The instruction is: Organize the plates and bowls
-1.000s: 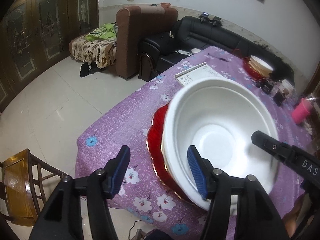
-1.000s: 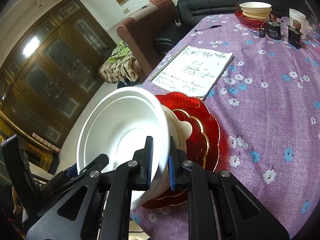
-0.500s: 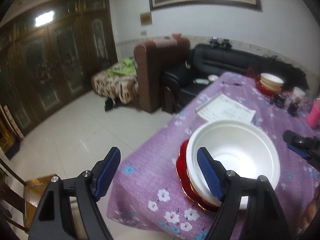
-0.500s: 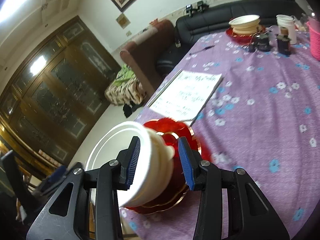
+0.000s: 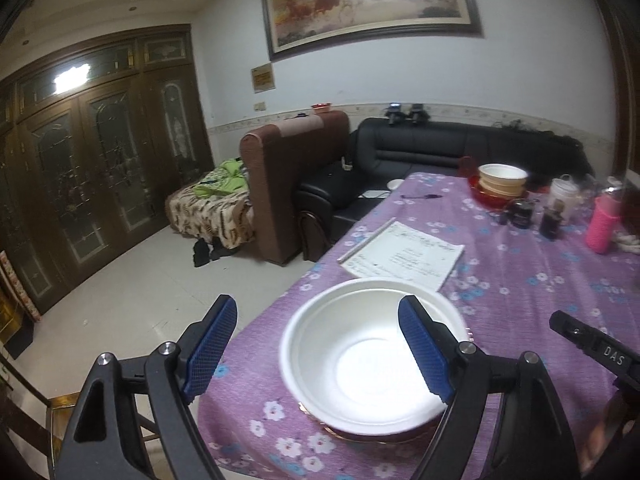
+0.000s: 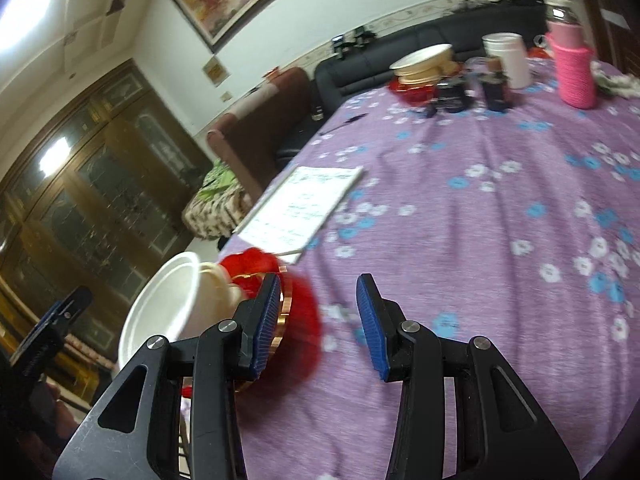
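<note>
Resting near the front corner of the purple flowered tablecloth (image 5: 520,280): round white foam bowl (image 5: 372,360), stacked on cream bowls (image 6: 214,300) and a red gold-rimmed plate (image 6: 300,312). Left gripper (image 5: 316,354) hovering above, jaws spreading wide, pressing on nothing. Right gripper (image 6: 318,320) just beside the stack, jaws apart and empty, only cloth between. Farther back: white written notepad (image 5: 404,256), second bowl stack (image 5: 502,184), pink knitted-sleeve bottle (image 5: 602,226).

Home living-dining room, black sofa (image 5: 440,148), framed painting (image 5: 368,0), wooden cabinets (image 5: 100,160), floral-clothed table (image 5: 520,280)
</note>
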{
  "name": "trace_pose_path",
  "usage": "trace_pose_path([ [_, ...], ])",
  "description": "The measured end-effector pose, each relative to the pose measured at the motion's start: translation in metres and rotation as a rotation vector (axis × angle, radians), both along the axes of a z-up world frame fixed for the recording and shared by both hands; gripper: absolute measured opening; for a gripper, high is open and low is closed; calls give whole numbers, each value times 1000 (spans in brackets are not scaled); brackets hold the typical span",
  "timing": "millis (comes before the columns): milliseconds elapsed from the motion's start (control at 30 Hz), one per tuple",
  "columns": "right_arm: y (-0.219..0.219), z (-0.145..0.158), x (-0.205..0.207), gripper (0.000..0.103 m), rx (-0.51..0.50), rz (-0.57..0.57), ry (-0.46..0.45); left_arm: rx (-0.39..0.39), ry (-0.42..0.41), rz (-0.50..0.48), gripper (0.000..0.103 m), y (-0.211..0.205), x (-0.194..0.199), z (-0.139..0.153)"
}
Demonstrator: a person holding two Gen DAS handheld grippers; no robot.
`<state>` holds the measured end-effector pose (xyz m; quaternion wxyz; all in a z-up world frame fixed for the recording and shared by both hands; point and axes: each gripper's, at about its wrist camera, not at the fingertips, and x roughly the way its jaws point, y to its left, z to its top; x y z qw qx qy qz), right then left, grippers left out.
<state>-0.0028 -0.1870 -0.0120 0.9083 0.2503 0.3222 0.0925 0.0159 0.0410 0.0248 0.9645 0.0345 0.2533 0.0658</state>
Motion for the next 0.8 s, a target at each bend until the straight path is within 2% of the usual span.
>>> trace_pose_path([
  [333, -46, 4, -16, 40, 19, -96, -16, -30, -6, -126, 83, -48, -9, 11],
  [533, -43, 5, -16, 40, 30, -72, -26, -23, -13, -101, 83, -49, -11, 11],
  [800, -10, 22, -23, 40, -3, 12, -93, -20, -25, -68, 83, -42, -13, 12],
])
